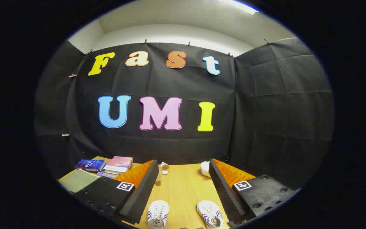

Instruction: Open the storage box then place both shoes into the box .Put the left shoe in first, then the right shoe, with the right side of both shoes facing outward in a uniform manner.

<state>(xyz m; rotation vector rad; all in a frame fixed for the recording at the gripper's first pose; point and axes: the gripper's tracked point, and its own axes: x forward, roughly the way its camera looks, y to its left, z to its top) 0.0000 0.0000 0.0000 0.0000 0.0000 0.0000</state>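
Toward the surface's [183,187] far left corner lies a stack of books [106,167], beside a grey-green mat [78,180]. Between the wide-open jaws of the gripper [183,194] (nothing held), two white shoes rest near the front edge: left shoe [157,213], then right shoe [210,218]. Small pale objects [162,173] sit farther back, and a white item [205,168] lies toward the far right.

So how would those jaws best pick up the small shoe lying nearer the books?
Probably from above, pinching the shoe across its narrow sides near the middle. It lies sole down on the table, lengthwise between the open gripper jaws, so its sides already face them, with a clear gap to the other shoe.
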